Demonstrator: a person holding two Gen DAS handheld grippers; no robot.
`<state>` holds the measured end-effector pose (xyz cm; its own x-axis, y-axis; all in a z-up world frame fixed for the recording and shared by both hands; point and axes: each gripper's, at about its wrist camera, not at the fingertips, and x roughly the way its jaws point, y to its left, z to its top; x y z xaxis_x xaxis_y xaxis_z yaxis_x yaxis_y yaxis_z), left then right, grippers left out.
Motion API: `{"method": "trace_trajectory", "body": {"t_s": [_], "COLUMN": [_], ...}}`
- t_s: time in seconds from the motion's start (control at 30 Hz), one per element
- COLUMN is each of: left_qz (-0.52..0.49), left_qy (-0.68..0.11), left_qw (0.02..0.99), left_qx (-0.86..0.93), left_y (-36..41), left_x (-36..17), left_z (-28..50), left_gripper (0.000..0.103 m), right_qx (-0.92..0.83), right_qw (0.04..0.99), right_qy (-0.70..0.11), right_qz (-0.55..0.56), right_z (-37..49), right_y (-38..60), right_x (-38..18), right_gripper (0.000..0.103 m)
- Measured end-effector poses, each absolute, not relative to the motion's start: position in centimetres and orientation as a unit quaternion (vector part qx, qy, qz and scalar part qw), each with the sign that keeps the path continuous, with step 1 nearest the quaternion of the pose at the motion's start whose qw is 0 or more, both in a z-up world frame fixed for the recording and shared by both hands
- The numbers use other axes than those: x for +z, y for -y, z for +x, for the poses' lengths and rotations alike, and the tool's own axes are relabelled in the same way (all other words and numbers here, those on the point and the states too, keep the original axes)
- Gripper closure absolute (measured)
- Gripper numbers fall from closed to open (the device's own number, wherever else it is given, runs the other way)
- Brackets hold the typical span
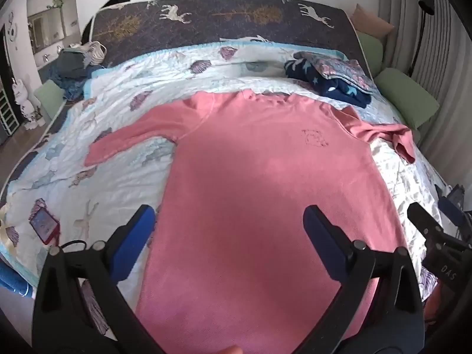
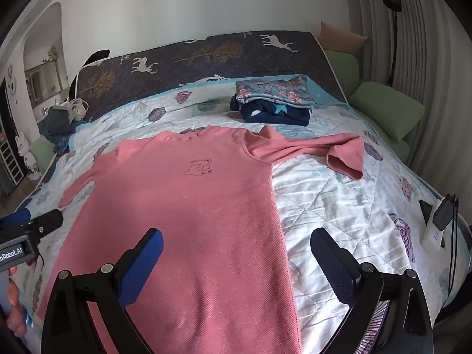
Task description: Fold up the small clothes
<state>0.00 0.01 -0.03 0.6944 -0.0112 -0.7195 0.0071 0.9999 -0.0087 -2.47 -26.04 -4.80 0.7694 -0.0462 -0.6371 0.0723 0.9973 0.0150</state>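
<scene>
Nearest the cameras, the left gripper hangs above the lower half of the pink shirt, its jaws spread wide with nothing between them. The right gripper is just as wide open and empty, poised over the shirt's right edge where cloth meets the white quilt.

The shirt lies flat and face up on the quilt, hem toward the person, collar toward the headboard, with a small bear outline on the chest. Its left sleeve stretches out smoothly; its right sleeve is bunched, with the cuff doubled over.

The step in hand looks like the first fold. It would go best if the crumpled right sleeve is pulled straight first, then laid across the chest. Each claw should pinch only an edge, at the cuff and shoulder seam, so the body stays smooth, and both should travel together to keep the crease straight.

Farther back, a stack of folded clothes sits near the headboard, well apart from the shirt.
</scene>
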Motion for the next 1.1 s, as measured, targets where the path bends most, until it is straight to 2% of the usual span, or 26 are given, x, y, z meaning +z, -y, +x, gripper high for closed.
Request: {"method": "trace_trajectory", "body": {"t_s": [0.4, 1.1], "left_qz": [-0.031, -0.001], "left_qy": [-0.405, -0.382], "left_qw": [0.913, 0.921], "left_qx": [-0.042, -0.078], "left_y": [0.1, 1.3], "left_x": [-0.8, -1.3], "left_z": [0.1, -1.0], "left_gripper": [0.003, 0.003], "right_qx": [-0.034, -0.023], "right_qw": [0.937, 0.930], "right_qy": [-0.346, -0.367], "right_qz": [0.010, 0.029], "right_z": [-2.0, -1.8], "right_y": [25.4, 25.9], "right_x": [-4.8, -5.7], "right_gripper": [0.001, 0.001]}}
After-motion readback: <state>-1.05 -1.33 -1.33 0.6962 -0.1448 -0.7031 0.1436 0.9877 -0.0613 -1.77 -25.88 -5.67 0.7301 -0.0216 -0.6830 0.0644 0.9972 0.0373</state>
